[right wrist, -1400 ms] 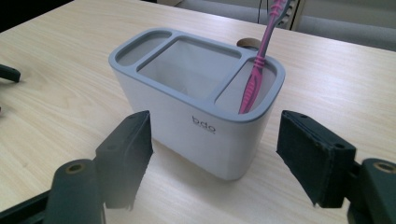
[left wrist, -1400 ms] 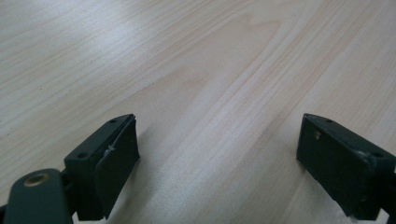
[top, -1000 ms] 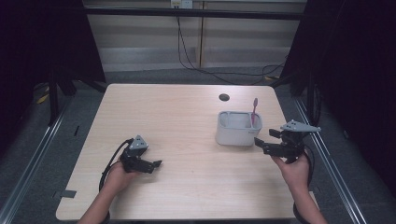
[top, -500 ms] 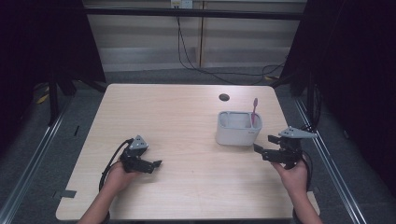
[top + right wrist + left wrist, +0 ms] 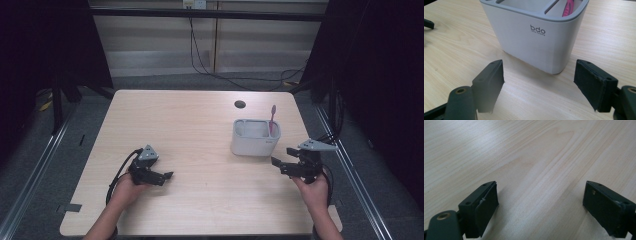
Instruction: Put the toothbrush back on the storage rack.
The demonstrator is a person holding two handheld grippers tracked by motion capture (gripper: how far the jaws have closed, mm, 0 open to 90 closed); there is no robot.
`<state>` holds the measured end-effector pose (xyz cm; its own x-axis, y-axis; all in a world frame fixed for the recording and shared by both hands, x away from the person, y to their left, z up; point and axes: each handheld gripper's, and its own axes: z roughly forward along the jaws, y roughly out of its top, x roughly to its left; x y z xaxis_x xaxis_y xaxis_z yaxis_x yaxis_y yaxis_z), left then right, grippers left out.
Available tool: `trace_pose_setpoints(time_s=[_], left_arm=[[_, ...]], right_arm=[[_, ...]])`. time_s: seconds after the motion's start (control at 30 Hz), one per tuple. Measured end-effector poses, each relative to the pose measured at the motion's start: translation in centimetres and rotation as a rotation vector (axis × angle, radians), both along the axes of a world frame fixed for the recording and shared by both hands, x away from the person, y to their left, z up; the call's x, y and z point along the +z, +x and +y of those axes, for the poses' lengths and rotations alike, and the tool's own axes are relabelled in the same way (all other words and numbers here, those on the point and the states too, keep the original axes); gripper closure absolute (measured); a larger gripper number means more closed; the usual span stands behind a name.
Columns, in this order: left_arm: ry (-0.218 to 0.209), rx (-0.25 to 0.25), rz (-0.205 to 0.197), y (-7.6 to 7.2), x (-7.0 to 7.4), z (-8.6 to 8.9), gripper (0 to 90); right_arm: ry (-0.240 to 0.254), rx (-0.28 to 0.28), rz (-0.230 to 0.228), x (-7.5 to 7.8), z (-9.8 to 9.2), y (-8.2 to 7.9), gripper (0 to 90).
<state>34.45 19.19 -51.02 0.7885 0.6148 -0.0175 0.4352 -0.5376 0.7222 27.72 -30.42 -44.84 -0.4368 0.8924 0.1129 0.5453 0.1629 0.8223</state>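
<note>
A grey holder (image 5: 255,137) (image 5: 536,35) with compartments stands on the right half of the wooden table (image 5: 190,125). A pink toothbrush (image 5: 272,119) (image 5: 568,5) stands upright in its right compartment. My right gripper (image 5: 280,165) (image 5: 539,85) is open, just right of the holder and a little nearer to me, its jaws pointing at the holder's side with nothing between them. My left gripper (image 5: 165,176) (image 5: 541,205) rests open low over bare wood at the front left, holding nothing.
A small dark round hole (image 5: 240,104) sits in the table behind the holder. Cables (image 5: 115,182) trail from both grippers. Metal floor rails (image 5: 35,170) run along both sides of the table, with dark curtains beyond.
My right gripper has drawn back from the holder toward me and sunk lower. The left gripper has stayed put.
</note>
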Motion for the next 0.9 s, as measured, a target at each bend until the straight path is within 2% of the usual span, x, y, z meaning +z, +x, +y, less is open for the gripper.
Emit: trace_pose_setpoints(time_s=[0.7, 0.9], left_arm=[[0.0, 0.001, 0.001, 0.0, 0.0, 0.0, 12.3], [0.0, 0.0, 0.0, 0.0, 0.0, 0.0, 12.3]], right_arm=[[-0.025, 0.024, 0.02, -1.6, 0.4, -0.3, 22.7], [-0.055, 0.037, 0.02, -1.9, 0.7, -0.3, 22.1]])
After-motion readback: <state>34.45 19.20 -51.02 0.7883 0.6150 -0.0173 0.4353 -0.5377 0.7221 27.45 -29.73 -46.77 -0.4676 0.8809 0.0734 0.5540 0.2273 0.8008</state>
